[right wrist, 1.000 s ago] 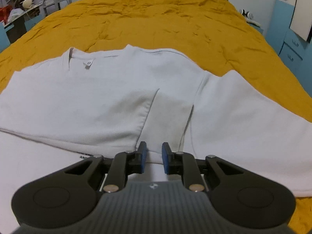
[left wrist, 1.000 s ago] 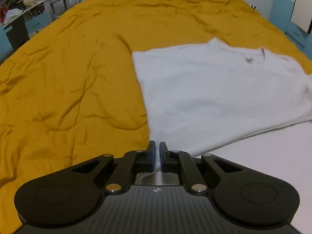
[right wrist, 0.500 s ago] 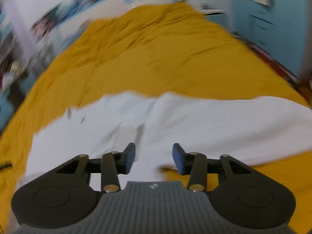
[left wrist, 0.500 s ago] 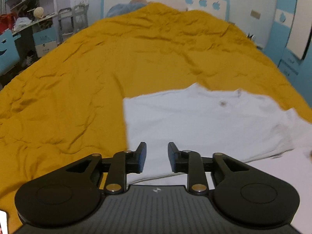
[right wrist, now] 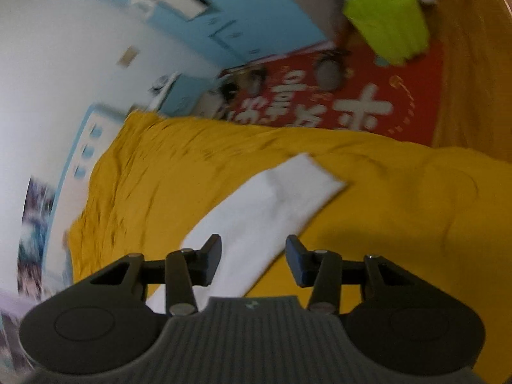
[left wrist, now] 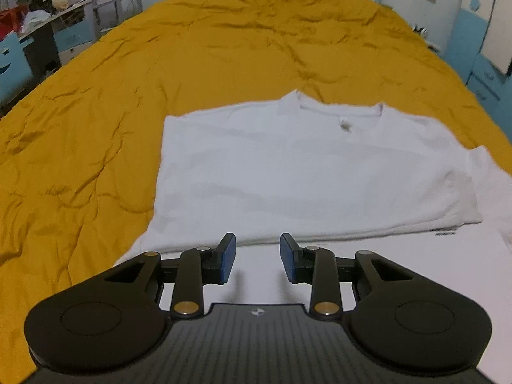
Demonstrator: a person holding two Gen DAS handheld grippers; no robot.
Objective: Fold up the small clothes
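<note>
The left tongs (left wrist: 257,257) are spread apart. Their jaws have just been opening, and nothing is between them. They hang over the near part of the white shirt (left wrist: 307,172), and the blue pads (left wrist: 228,259) do not touch the cloth.

The shirt lies flat on the yellow blanket (left wrist: 96,121), right in front of these tongs. Its neck hole is at the far end, pointing away from the tongs. A small tag shows just inside the neck. The far part of the shirt is folded over the near part, so a soft edge runs from side to side just past the pads. The folded part is wider across than it is deep. It looks smooth, plain and white.

The right tongs (right wrist: 252,260) are spread apart too, with nothing pinched. Here the picture is tilted and blurry. A long white strip of the shirt (right wrist: 272,198) runs from under these tongs away and to the right, ending in a square end on the yellow blanket (right wrist: 400,208). Past the blanket's edge lies a red mat (right wrist: 368,96) with white letters, and farther off a bright green thing (right wrist: 388,20).
</note>
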